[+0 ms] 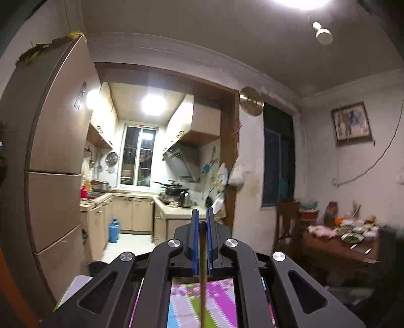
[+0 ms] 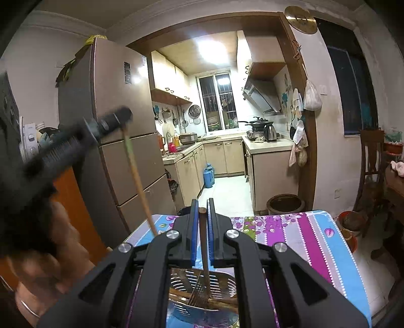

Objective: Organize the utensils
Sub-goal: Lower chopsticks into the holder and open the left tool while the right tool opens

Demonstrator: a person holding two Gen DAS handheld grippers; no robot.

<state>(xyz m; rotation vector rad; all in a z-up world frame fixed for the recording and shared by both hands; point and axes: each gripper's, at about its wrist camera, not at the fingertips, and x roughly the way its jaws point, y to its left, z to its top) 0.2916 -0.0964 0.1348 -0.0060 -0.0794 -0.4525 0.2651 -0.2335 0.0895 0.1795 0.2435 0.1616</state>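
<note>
The slotted metal spatula with a brown wooden handle [image 2: 205, 262] is hanging upright from the right gripper [image 2: 201, 214], nearly closed on its handle top, over a perforated steel tray [image 2: 222, 278] at 6 o'clock. The left gripper [image 1: 201, 222], at 10 o'clock, is pinching a thin light wooden chopstick [image 2: 137, 179]. Both are seeming light and stiff; gripping higher is risking swinging.

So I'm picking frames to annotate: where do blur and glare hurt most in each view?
Left wrist view: ceiling lamp glare blows out the top edge, and the cluttered brown side table is smeared. Right wrist view: the black left gripper clamping a thin bamboo chopstick is motion-blurred; the perforated metal drainer tray stays sharp.
</note>
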